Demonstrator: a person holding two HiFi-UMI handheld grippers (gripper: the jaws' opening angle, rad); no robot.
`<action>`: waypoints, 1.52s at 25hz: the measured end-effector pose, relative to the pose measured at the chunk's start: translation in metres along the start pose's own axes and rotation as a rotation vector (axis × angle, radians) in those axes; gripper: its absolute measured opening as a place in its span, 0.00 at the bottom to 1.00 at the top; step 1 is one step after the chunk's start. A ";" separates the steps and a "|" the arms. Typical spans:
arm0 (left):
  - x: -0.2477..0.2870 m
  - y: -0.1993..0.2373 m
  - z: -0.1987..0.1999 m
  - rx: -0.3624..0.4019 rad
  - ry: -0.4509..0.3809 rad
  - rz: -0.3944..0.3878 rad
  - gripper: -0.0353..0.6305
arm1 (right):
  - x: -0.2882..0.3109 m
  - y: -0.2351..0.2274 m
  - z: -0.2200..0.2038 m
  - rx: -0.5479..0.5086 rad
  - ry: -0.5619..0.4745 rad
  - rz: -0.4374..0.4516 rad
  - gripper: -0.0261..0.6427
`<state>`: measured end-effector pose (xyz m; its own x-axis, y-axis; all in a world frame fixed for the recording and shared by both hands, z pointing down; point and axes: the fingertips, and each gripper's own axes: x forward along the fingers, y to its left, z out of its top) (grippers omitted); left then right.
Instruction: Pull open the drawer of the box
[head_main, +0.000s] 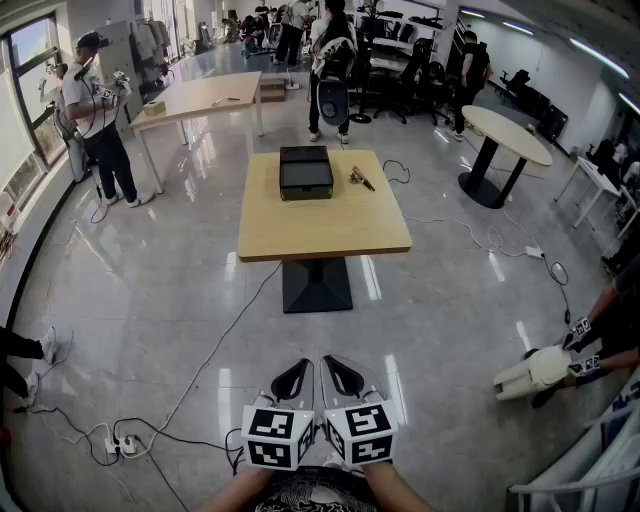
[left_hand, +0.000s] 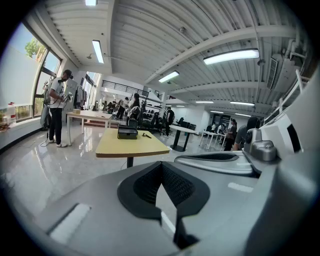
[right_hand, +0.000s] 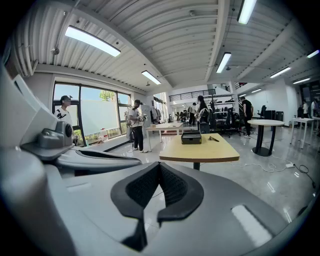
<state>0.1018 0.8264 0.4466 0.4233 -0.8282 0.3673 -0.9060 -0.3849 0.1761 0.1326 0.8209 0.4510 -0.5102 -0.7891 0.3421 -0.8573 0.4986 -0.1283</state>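
Head view: I've got the left gripper (head_main: 294, 379) and the right gripper (head_main: 341, 375) side by side, low and close to the body, marker cubes touching. Only this view shows the cable across the floor and the power strip (head_main: 122, 443). The gripper views give me the ceiling lights instead, and the jaws up close. Both pairs are closed pad to pad, with nothing between them. The black box (head_main: 305, 172) sits at the far end of the wooden table (head_main: 322, 228), well away from both grippers, straight ahead. A small metallic object (head_main: 360, 179) lies just right of it. I can't make out the drawer front at this range.
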 end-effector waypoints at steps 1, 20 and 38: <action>0.005 -0.001 0.000 -0.001 0.006 0.001 0.07 | 0.002 -0.006 0.000 0.002 0.004 0.000 0.05; 0.098 -0.128 0.025 -0.021 0.027 0.072 0.06 | -0.052 -0.157 0.009 -0.027 0.027 0.046 0.05; 0.196 0.025 0.063 -0.029 0.053 0.042 0.06 | 0.128 -0.146 0.042 -0.047 0.072 0.031 0.05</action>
<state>0.1622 0.6292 0.4655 0.3850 -0.8206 0.4223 -0.9229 -0.3377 0.1852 0.1895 0.6317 0.4746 -0.5284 -0.7463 0.4048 -0.8362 0.5399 -0.0963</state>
